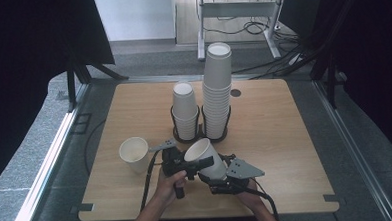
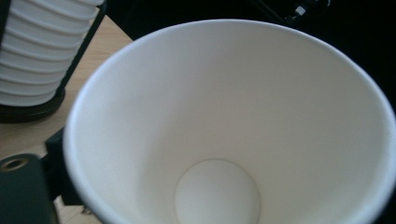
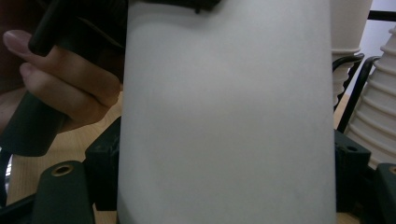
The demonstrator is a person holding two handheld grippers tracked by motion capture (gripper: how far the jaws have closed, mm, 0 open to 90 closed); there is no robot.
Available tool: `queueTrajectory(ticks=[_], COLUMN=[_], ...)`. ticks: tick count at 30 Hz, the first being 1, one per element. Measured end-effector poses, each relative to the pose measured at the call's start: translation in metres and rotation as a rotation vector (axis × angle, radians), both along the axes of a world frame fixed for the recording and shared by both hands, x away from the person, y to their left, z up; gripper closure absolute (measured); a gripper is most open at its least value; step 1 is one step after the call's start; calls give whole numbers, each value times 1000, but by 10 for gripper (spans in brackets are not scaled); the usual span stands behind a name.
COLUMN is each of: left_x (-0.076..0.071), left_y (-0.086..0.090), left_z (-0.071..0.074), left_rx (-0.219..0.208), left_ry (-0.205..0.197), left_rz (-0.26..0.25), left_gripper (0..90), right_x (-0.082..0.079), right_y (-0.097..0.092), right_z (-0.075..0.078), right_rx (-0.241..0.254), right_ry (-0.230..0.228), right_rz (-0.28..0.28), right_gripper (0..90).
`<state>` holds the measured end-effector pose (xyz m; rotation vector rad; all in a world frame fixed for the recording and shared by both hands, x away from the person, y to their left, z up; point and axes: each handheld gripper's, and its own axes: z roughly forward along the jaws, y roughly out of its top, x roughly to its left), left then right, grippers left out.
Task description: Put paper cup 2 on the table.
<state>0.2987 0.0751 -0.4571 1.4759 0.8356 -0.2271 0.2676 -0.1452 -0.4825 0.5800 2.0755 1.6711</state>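
Observation:
A white paper cup (image 1: pixel 203 155) hangs tilted over the near middle of the wooden table (image 1: pixel 285 136), its mouth up and to the left. My right gripper (image 1: pixel 218 175) is shut on its lower body; in the right gripper view the cup wall (image 3: pixel 224 116) stands between the two black jaws. My left gripper (image 1: pixel 206 162) comes in from the left, with one jaw lying along the cup's side near the rim. The left gripper view looks straight into the cup's mouth (image 2: pixel 224 116), a black jaw just outside its left wall. Whether the left pads press on the cup I cannot tell.
A single paper cup (image 1: pixel 134 154) stands upright on the table at the left. Behind the grippers, a short stack of cups (image 1: pixel 185 108) and a tall stack (image 1: pixel 217 89) stand in black wire holders (image 1: pixel 187 137). Desk legs and cables lie beyond the table's far edge.

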Motion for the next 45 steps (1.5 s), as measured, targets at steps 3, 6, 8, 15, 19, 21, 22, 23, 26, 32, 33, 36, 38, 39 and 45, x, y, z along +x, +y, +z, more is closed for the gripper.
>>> queueTrajectory(ticks=[3, 6, 8, 15, 19, 21, 22, 23, 26, 32, 33, 36, 38, 39, 45], left_x=[-1, -2, -2, -3, -6, -6, -7, -7, -7, -9, -9, -11, -12, -12, -13], left_y=[-1, -1, -1, -1, -1, -1, -1, -1, -2, 0, 0, 2, 3, 4, 8], left_z=[0, 0, -1, -1, 0, 1, 1, 2, 1, 2, 3, 6, 8, 8, 12], left_rx=[8, 20, 27, 47, 61, 61, 55, 54, 59, 65, 67, 76, 81, 84, 88], left_ry=[-21, -39, -43, -63, -83, -87, -92, -93, -95, -112, -119, -139, -157, -167, -185], left_rz=[4, 11, 14, 17, 22, 20, 15, 13, 17, 30, 31, 45, 53, 55, 85], left_gripper=[106, 114, 118, 123, 125, 128, 129, 129, 129, 129, 129, 128, 128, 129, 129], right_x=[0, 1, 1, 2, 2, 1, 0, 0, -1, 0, 0, 1, 2, 3, 3], right_y=[-1, -1, 0, 0, 1, 1, 0, 0, 0, 3, 4, 3, 3, 2, 0], right_z=[0, -1, -1, -3, -3, -2, -1, 0, 0, -2, -3, -4, -4, -5, -5], right_rx=[-1, -7, -10, -21, -26, -30, -31, -32, -36, -63, -65, -74, -86, -92, -99], right_ry=[3, 5, 9, 17, 16, 14, 9, 7, 13, 41, 45, 57, 60, 63, 74], right_rz=[-2, -1, 0, 5, 14, 18, 18, 16, 22, 35, 33, 24, 9, 6, 3], right_gripper=[213, 211, 209, 207, 203, 198, 195, 190, 145, 129, 128, 123, 115, 112, 99])
